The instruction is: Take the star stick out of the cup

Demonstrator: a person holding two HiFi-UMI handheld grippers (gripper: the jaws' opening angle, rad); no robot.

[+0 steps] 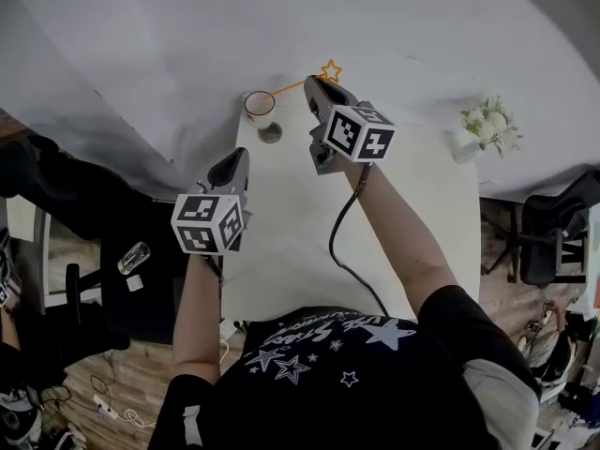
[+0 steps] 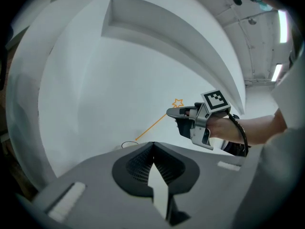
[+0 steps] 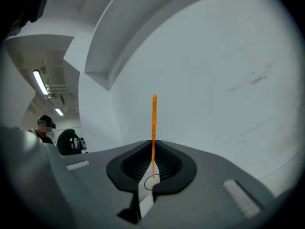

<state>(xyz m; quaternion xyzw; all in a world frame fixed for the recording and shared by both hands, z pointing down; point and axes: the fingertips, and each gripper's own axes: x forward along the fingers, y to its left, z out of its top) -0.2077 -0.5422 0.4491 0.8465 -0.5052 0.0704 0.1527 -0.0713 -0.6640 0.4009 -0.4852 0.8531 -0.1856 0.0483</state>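
Note:
A clear cup (image 1: 260, 104) stands at the far end of the white table (image 1: 281, 251). The orange star stick (image 1: 292, 86) leans out of the cup to the right, and its star (image 1: 330, 70) is at the top end. My right gripper (image 1: 315, 83) is shut on the stick just below the star. In the right gripper view the stick (image 3: 153, 123) stands upright between the closed jaws of the right gripper (image 3: 153, 146), with the cup rim (image 3: 152, 183) far below. My left gripper (image 1: 241, 155) hangs shut and empty, nearer to me. In the left gripper view the left gripper (image 2: 152, 146) faces the stick (image 2: 151, 126).
A small round grey object (image 1: 270, 133) lies right beside the cup. White flowers in a little pot (image 1: 487, 126) stand at the table's right edge. Black chairs (image 1: 56, 204) sit left of the table. The right gripper's cable (image 1: 342, 232) crosses the tabletop.

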